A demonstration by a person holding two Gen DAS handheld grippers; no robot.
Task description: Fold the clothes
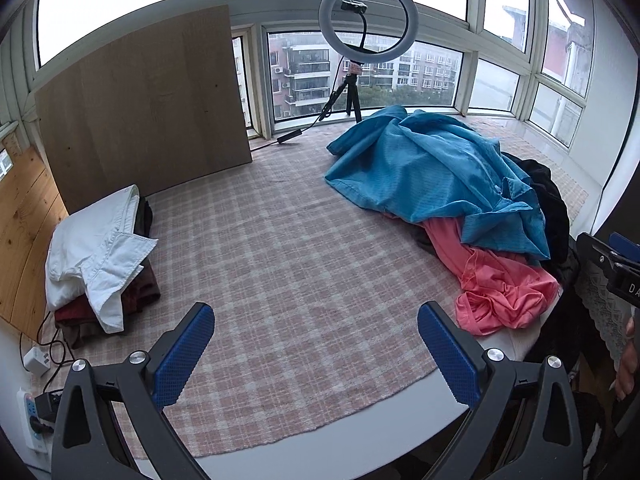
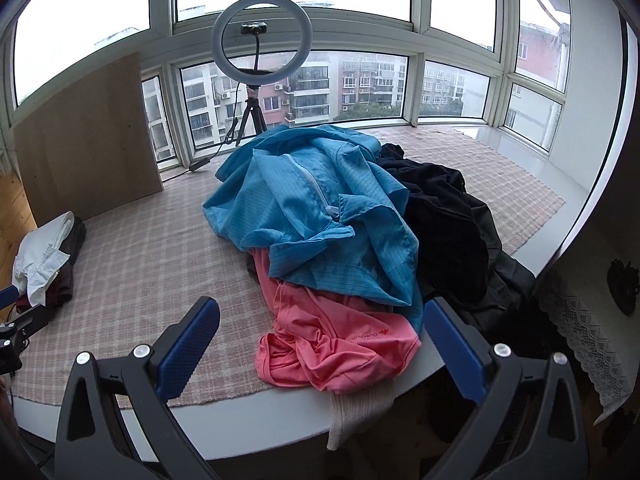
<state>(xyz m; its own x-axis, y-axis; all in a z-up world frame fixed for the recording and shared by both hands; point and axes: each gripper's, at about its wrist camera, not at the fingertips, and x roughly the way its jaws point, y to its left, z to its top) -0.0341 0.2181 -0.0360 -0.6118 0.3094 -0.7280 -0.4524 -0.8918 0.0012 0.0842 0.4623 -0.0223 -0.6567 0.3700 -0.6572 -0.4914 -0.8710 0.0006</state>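
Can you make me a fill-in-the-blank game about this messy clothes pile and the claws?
1. The top garment on the unfolded pile is colored ____.
2. Under the blue jacket, the shirt sticking out toward the claws is ____.
3. Both the left claw and the right claw are ____ and hold nothing.
4. The top of the folded stack is a ____ shirt.

Missing words: blue; pink; open; white
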